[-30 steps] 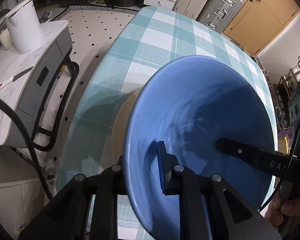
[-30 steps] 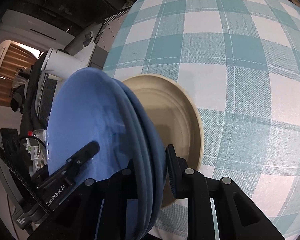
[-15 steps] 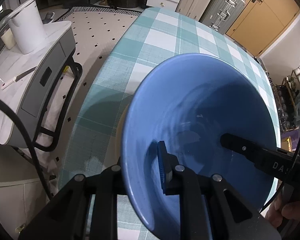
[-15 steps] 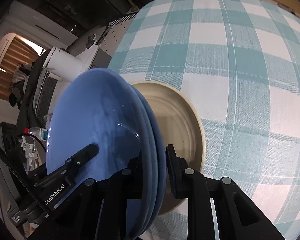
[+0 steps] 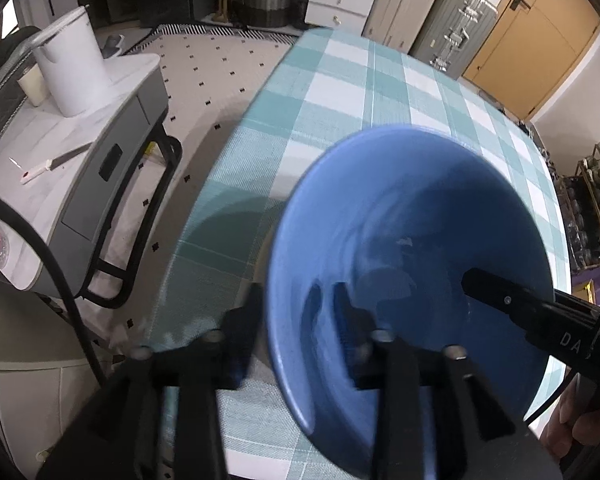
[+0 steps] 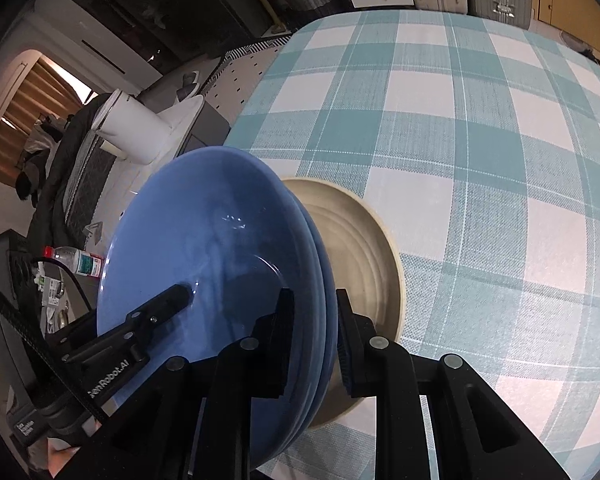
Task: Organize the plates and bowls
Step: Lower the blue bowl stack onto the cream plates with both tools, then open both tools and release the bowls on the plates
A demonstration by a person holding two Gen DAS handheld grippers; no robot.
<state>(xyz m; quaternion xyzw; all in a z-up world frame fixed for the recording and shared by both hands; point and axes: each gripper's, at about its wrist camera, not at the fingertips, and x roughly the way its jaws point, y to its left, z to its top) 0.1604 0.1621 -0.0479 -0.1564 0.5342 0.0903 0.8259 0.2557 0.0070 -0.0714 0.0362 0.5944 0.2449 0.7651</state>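
A stack of blue bowls [image 5: 412, 240] hangs tilted over a beige plate [image 6: 360, 248] that lies on the checked tablecloth [image 6: 480, 140]. My right gripper [image 6: 314, 340] is shut on the near rim of the blue stack [image 6: 204, 248], one finger inside and one outside. My left gripper [image 5: 296, 340] is blurred and its jaws are opening; the stack's rim is between them, but the pads stand off it. One of the left gripper's fingers [image 6: 156, 312] reaches into the top bowl in the right wrist view.
The table's left edge [image 5: 220, 168] runs close to the bowls. Beside it stands a grey cart [image 5: 100, 152] with a white kettle [image 5: 72, 64], a knife and a bottle. Suitcases and drawers line the back wall. A hand [image 5: 580, 428] shows at the lower right.
The left gripper's fingers have spread apart and come off the bowl's rim. The blue stack has tipped flatter over the beige plate, with the right gripper's hold unchanged.
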